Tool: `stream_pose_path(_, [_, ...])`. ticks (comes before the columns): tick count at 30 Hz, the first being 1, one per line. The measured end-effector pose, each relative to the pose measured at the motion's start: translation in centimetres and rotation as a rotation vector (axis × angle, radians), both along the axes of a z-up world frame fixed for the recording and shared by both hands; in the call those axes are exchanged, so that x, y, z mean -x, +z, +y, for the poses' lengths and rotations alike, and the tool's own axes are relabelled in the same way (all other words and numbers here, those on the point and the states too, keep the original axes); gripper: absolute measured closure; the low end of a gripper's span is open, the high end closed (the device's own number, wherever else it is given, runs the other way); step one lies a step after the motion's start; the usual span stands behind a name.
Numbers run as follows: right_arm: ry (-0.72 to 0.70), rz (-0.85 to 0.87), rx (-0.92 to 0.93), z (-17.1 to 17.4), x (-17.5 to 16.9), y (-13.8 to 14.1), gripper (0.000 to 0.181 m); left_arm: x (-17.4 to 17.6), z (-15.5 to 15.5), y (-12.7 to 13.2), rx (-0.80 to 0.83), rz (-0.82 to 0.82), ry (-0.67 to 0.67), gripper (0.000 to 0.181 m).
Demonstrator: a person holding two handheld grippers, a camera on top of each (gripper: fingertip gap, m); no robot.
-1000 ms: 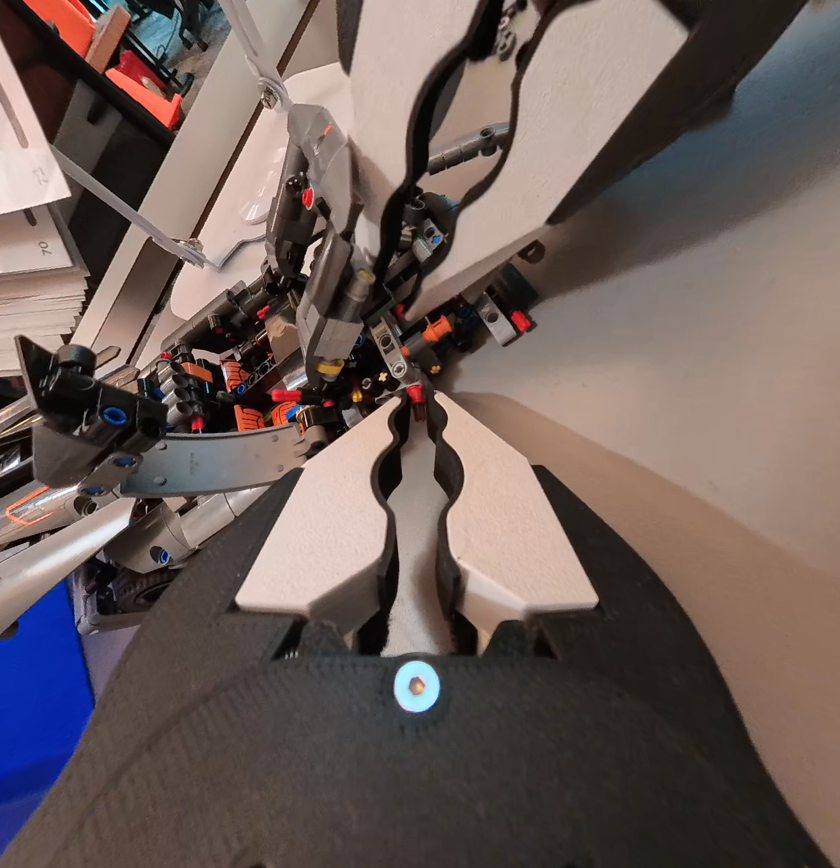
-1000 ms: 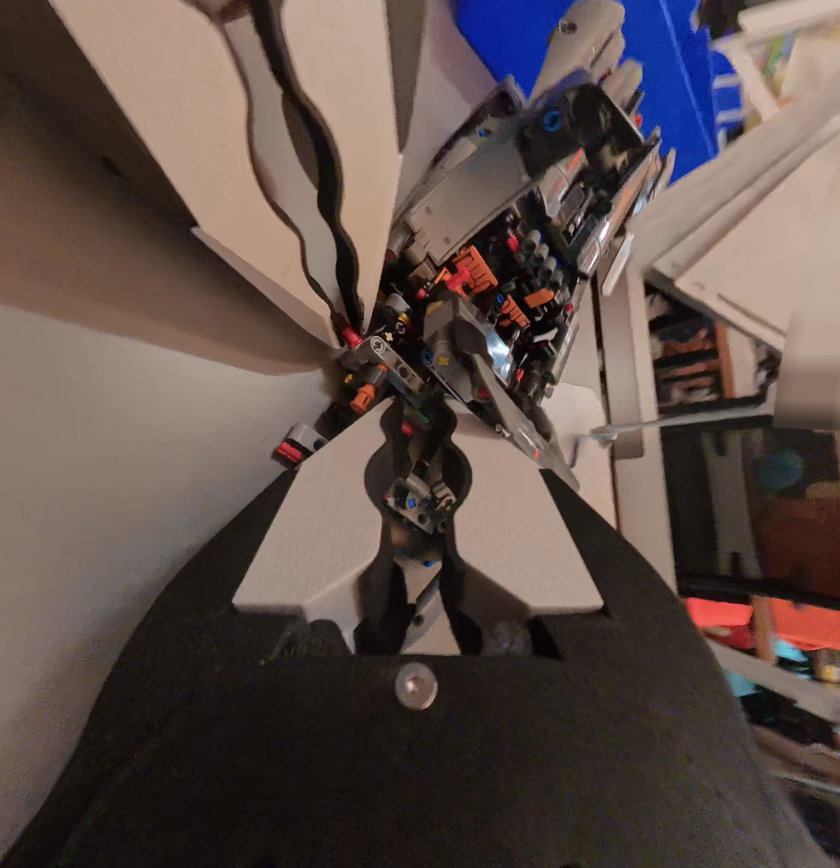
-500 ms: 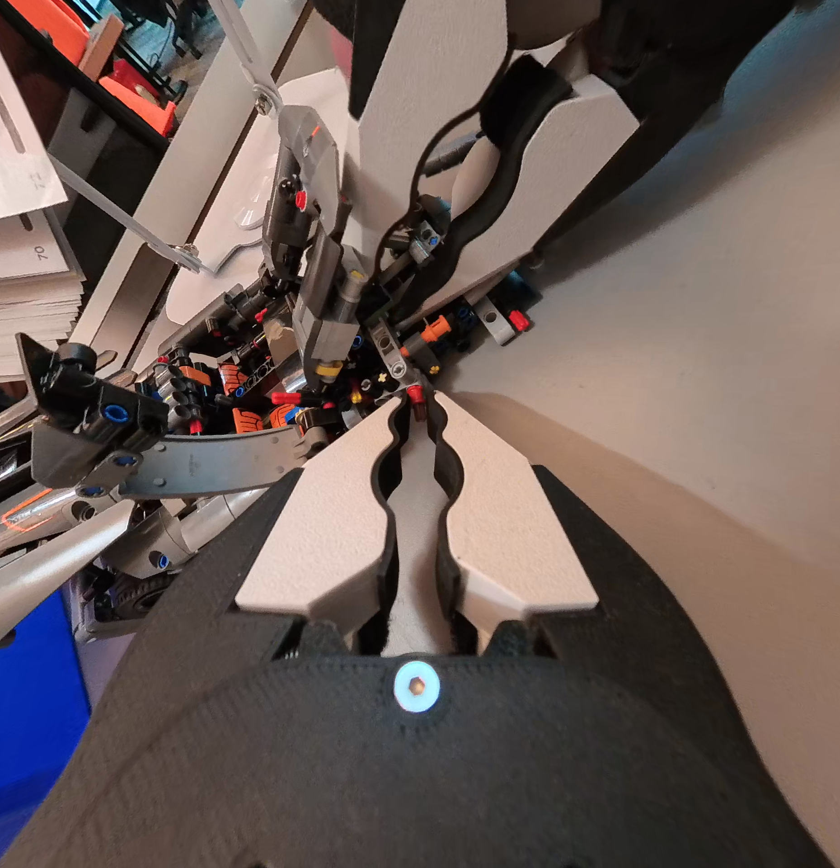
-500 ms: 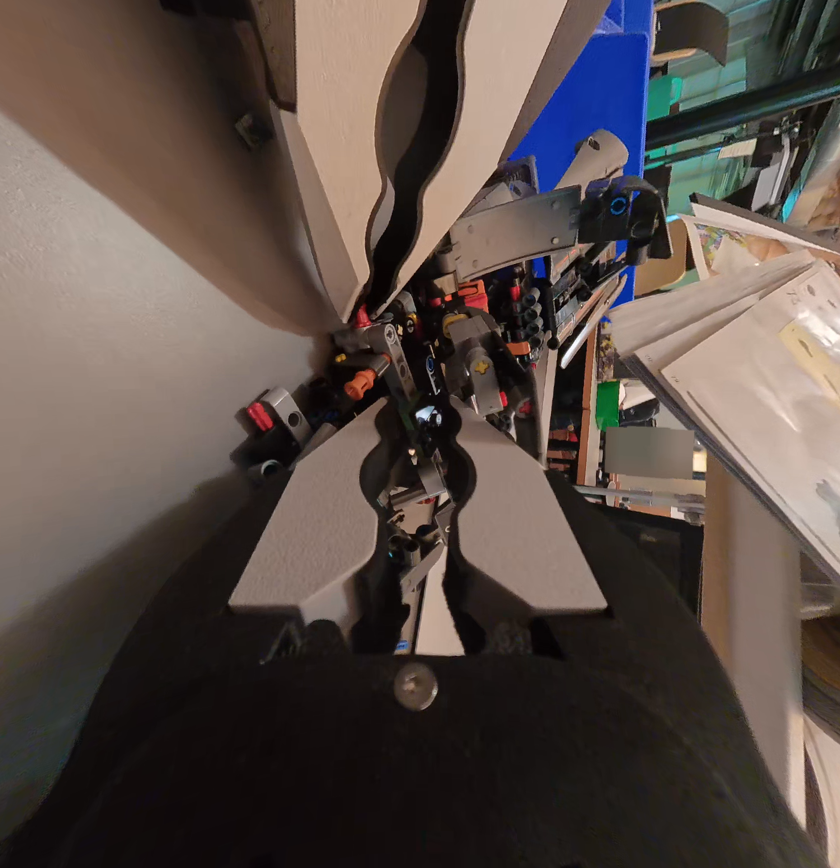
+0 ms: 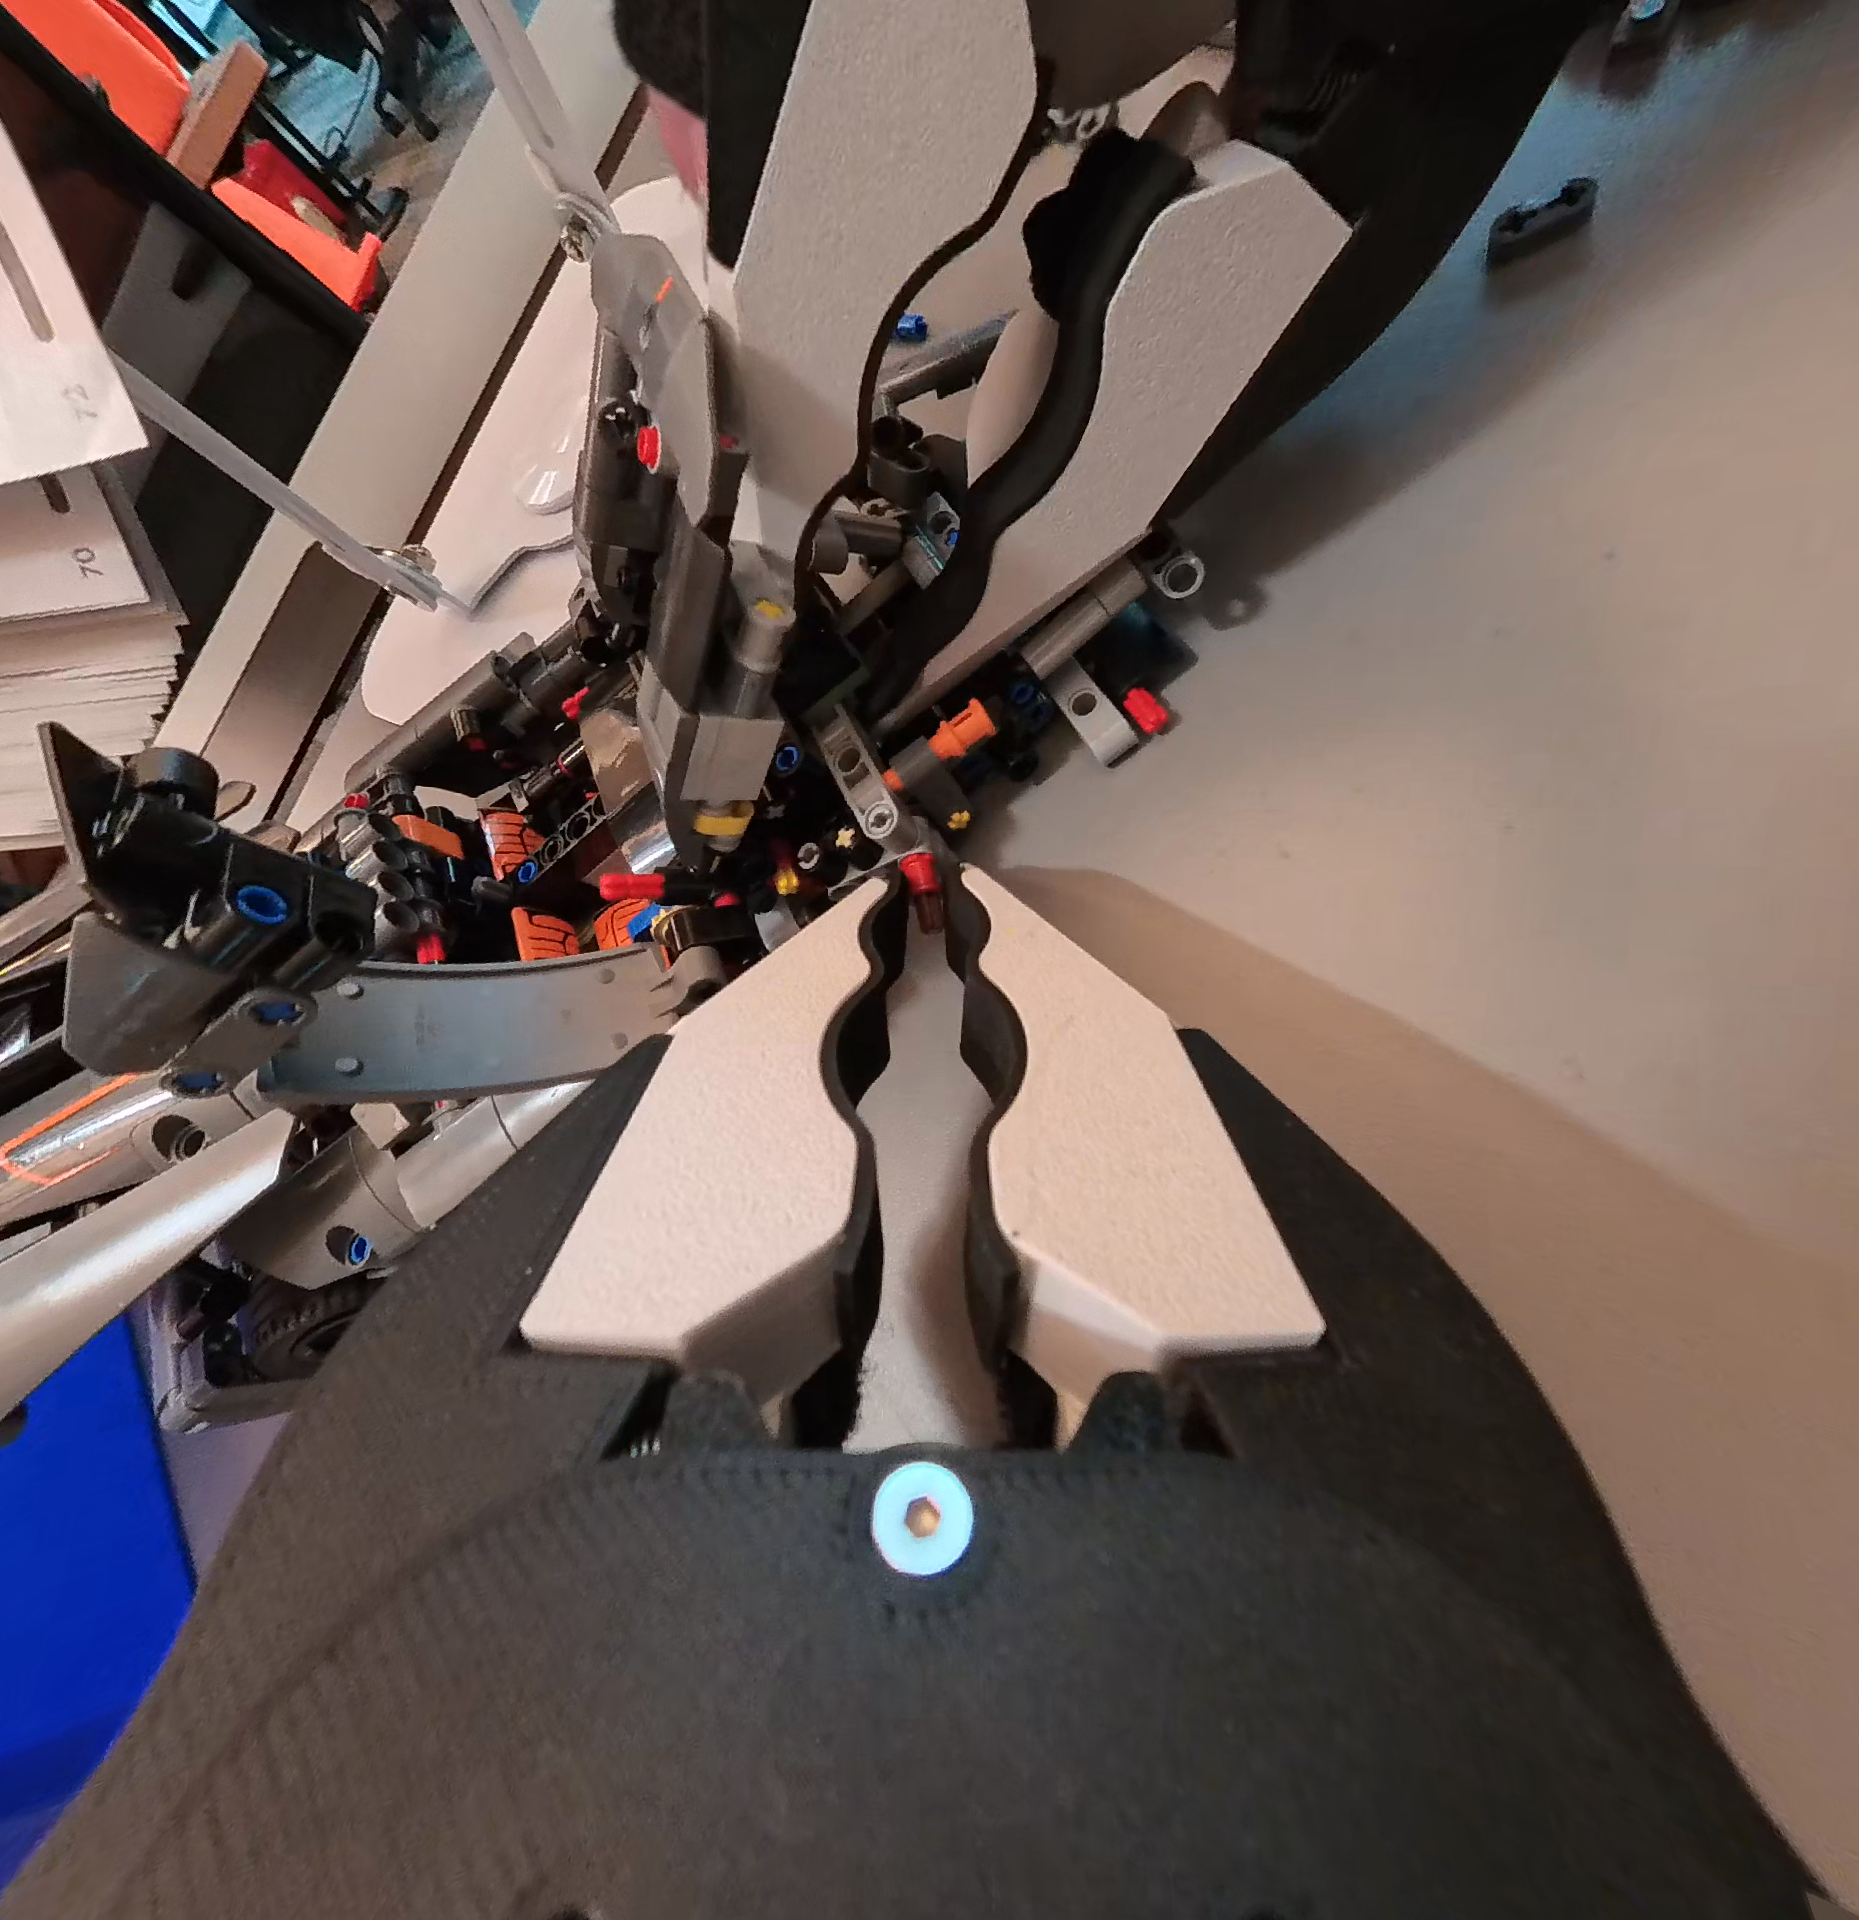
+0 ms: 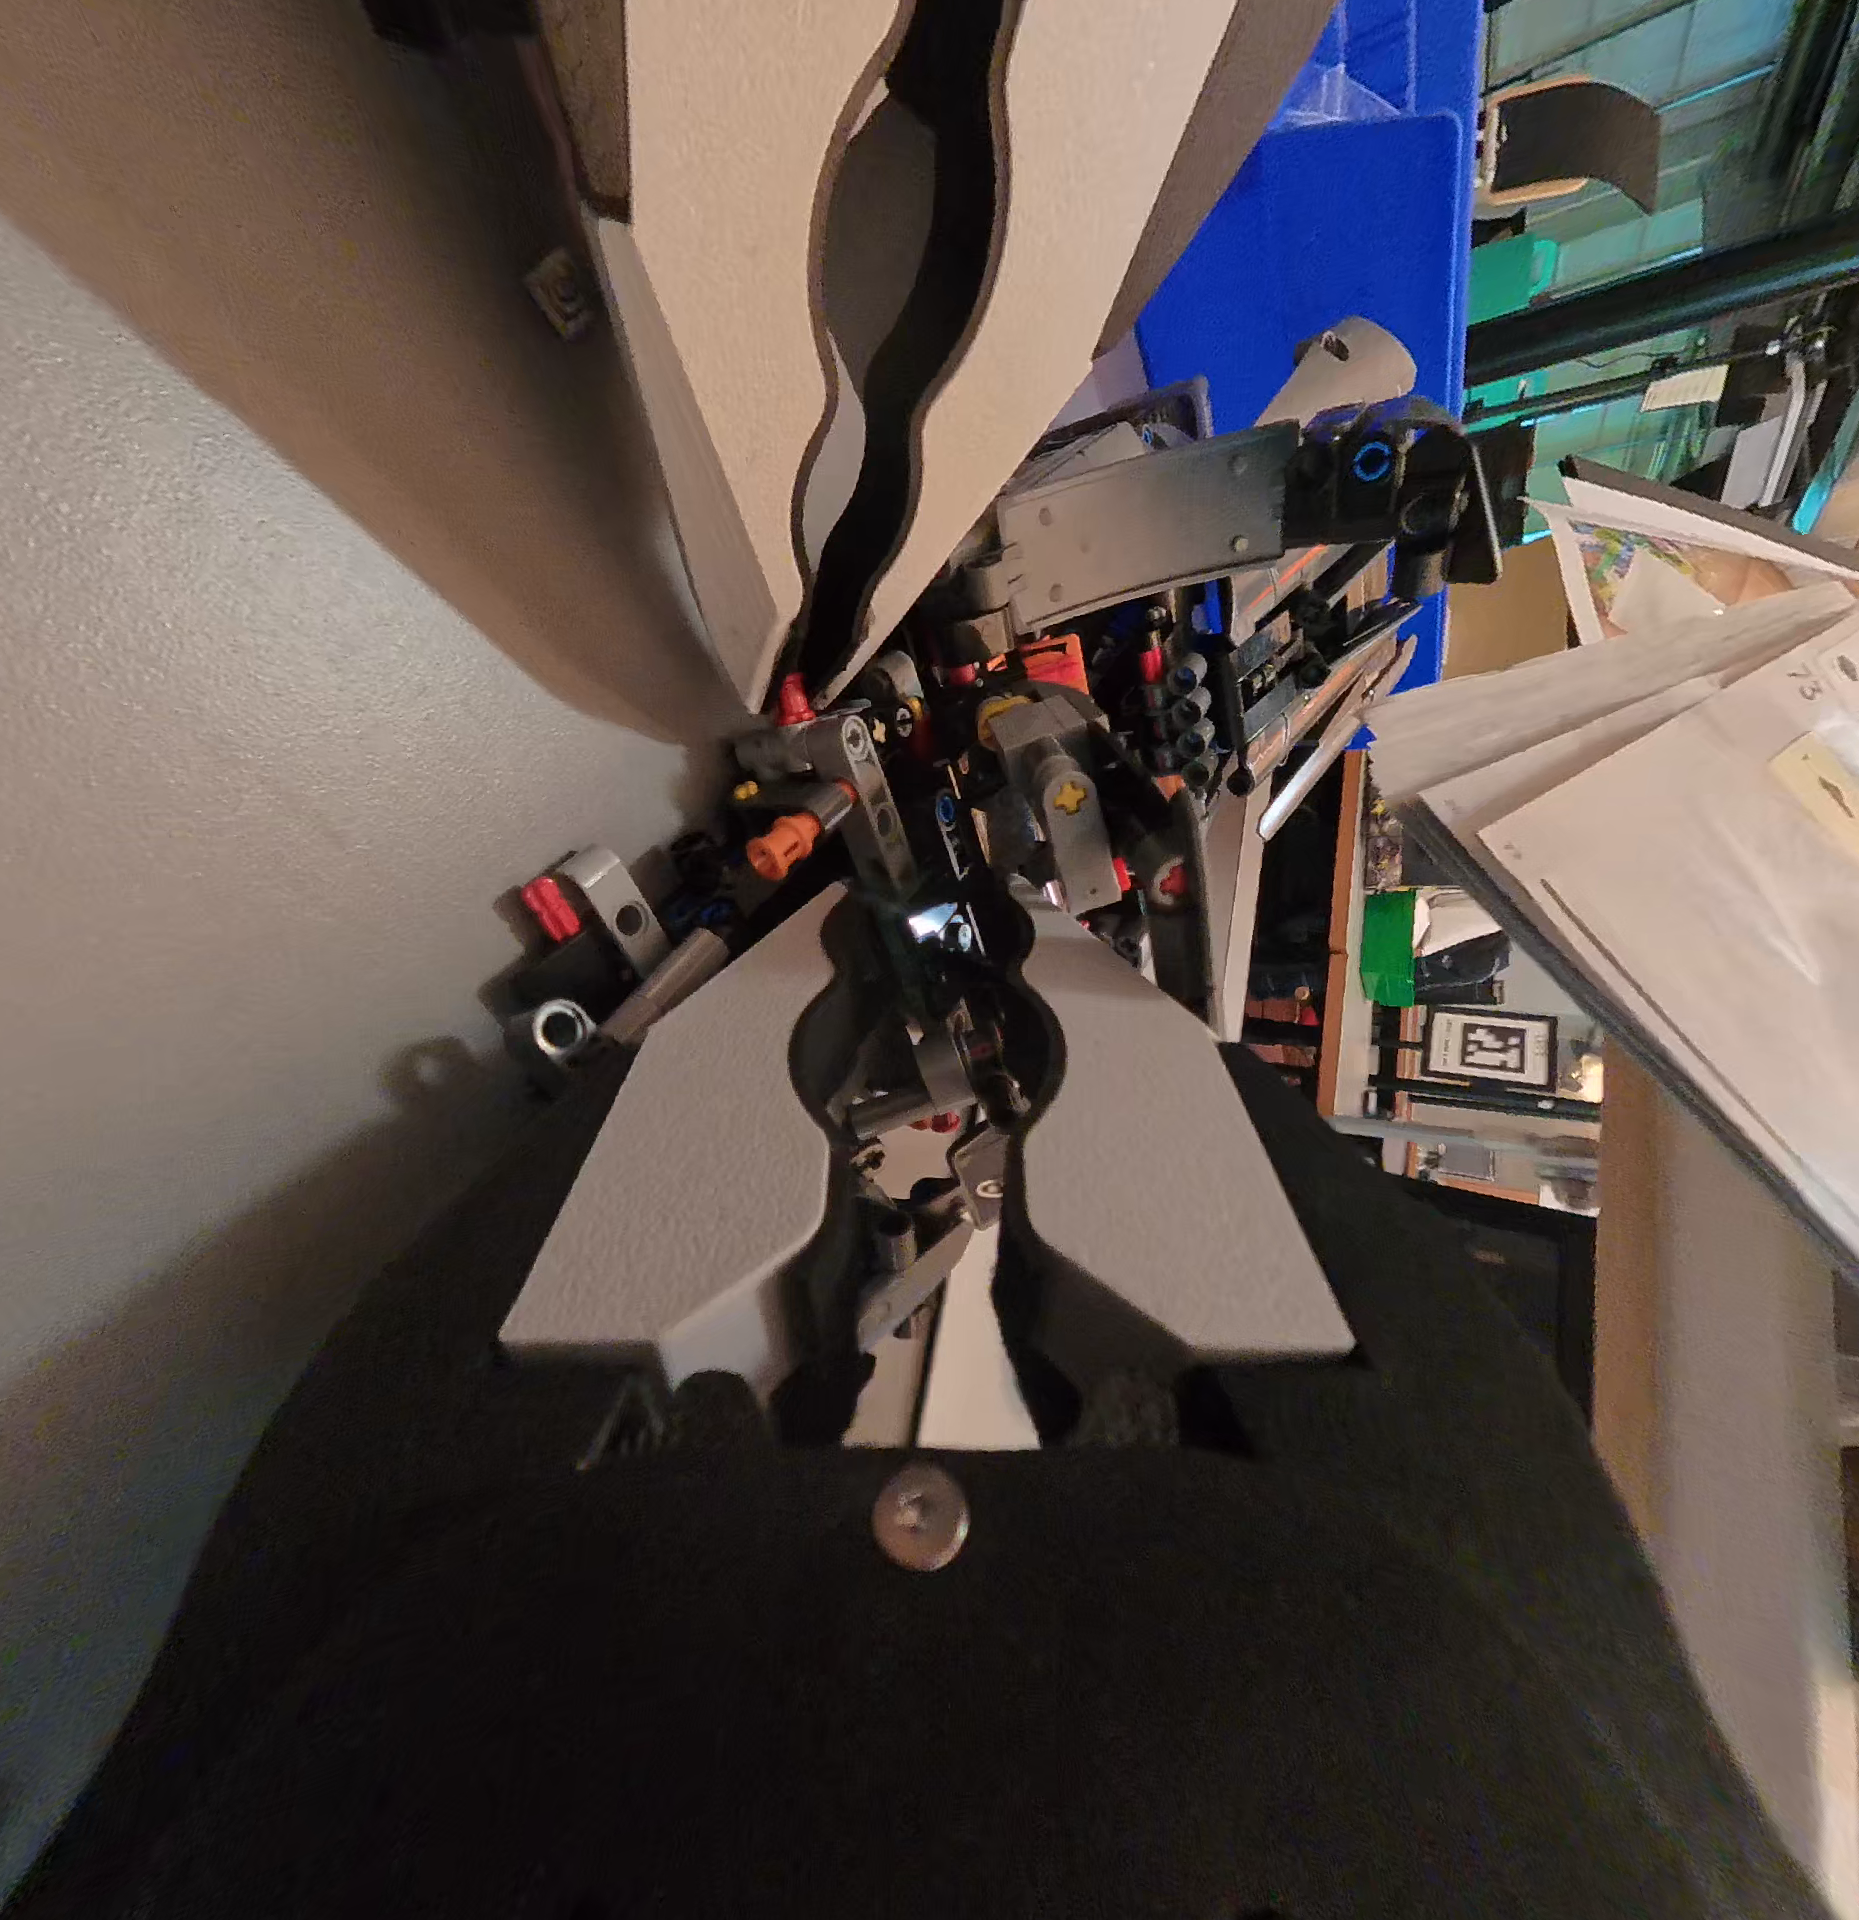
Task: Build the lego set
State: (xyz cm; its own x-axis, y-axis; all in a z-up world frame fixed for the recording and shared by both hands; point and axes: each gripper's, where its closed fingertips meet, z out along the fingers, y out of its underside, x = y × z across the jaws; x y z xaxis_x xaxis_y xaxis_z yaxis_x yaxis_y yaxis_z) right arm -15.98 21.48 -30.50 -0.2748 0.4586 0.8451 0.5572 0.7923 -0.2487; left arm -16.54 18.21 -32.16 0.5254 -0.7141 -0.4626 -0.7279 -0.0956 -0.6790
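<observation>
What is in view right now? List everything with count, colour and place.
Lego model: one, grey and black with orange and red parts, on the table between both tools.
Red pin: one, at the model's edge, pinched by the left tool.
Loose black piece: one, on the table top right in the left wrist view.
Table: one, light grey.
Paper stack: one, white, left of the model.
Blue bin: one, behind the model.
Left tool: shut on the red pin.
Right tool: shut on the model's frame.
</observation>
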Motion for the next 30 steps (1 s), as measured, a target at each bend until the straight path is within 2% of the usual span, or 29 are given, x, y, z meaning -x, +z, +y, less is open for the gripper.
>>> stream_pose_path(3, [-0.018, 0.036, 0.026, 0.07, -0.02, 0.15, 0.157, 0.03, -0.01, 0.04, -0.001, -0.003, -0.001, 0.177])
stream_pose_path(8, [0.02, 0.005, -0.041, -0.02, -0.03, 0.25, 0.158, -0.01, -0.05, 0.01, 0.002, -0.002, -0.006, 0.177])
stream_pose_path(15, [0.053, -0.046, -0.003, -0.07, 0.08, -0.27, 0.165, 0.02, -0.02, -0.04, 0.002, 0.001, -0.005, 0.177])
stream_pose_path(26, [0.023, -0.06, -0.054, -0.06, 0.13, -0.31, 0.168, 0.06, -0.01, -0.09, 0.004, 0.003, -0.005, 0.177])
stream_pose_path(30, [0.004, -0.053, -0.02, -0.06, 0.16, -0.31, 0.168, 0.05, -0.03, -0.12, 0.005, 0.004, -0.006, 0.177])
